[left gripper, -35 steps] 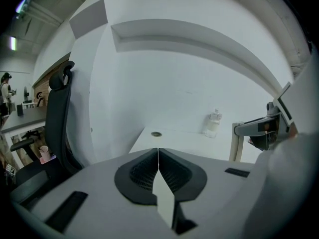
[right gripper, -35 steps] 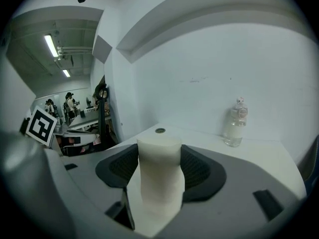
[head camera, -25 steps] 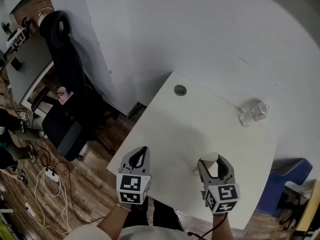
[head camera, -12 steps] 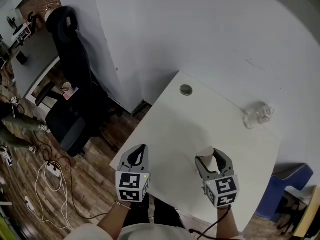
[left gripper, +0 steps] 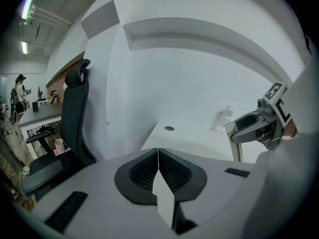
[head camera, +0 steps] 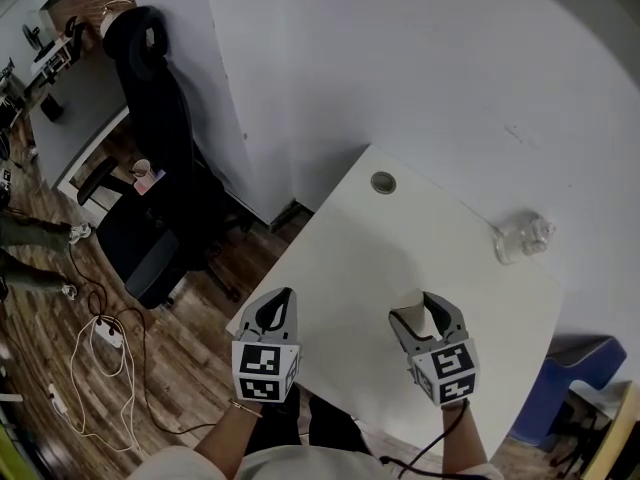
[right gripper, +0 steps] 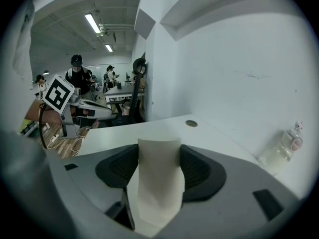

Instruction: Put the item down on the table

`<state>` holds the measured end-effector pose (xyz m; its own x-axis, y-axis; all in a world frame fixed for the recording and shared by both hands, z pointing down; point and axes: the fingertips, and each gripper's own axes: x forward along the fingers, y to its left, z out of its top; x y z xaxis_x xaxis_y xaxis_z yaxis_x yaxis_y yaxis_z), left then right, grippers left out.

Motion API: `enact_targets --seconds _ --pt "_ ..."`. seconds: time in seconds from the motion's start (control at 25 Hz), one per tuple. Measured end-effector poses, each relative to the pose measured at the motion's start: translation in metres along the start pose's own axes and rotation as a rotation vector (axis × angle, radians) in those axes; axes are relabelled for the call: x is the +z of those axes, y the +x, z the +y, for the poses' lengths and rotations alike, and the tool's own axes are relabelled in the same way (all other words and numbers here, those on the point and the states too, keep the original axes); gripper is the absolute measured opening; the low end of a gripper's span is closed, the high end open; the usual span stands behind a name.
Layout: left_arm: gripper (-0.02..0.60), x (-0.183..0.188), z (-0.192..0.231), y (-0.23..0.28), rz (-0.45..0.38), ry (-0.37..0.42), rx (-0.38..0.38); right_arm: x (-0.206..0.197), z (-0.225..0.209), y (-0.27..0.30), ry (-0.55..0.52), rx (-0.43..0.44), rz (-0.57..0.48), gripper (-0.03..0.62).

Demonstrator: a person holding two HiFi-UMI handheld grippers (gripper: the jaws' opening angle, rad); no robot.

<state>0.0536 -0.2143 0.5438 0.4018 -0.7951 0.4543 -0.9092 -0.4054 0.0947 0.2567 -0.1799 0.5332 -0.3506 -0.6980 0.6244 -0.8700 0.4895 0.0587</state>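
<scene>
The right gripper [head camera: 418, 310] is clamped on a pale cylinder [right gripper: 158, 180], its ribbed pads pressing both sides; the cylinder stands roughly upright between the jaws (a paper cup or a roll, I cannot tell which). In the head view this sits at about 5 o'clock, over the near part of the white table [head camera: 350, 238]. Whether the cylinder's base touches the tabletop is unclear. The left gripper [head camera: 277, 306], at 7 o'clock by the table's near-left edge, has its jaws pressed together with nothing between them and plays no part here. To set the item down well, I judge the hand should come straight down until the base sits flat, keeping the cylinder vertical. Only then should the jaws part, evenly, so neither pad drags it sideways, and the gripper should draw back along its own line. The thin wall looks easy to crush or tip, so a light, steady grip suits. The clear plastic bottle [head camera: 522, 238] at 2 o'clock and the cable grommet [head camera: 383, 182] at 12 o'clock lie well apart from the landing spot.
</scene>
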Motion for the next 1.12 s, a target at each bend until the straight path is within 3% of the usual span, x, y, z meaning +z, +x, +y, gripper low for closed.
enact_targets --seconds 0.4,1.12 --pt "0.021 -0.005 0.019 -0.004 0.006 -0.015 0.034 0.004 0.015 0.026 -0.073 0.11 0.04 0.284" --pt "0.021 -0.022 0.04 -0.012 0.028 -0.05 0.081 -0.009 0.033 0.067 -0.18 0.188 0.142 0.282"
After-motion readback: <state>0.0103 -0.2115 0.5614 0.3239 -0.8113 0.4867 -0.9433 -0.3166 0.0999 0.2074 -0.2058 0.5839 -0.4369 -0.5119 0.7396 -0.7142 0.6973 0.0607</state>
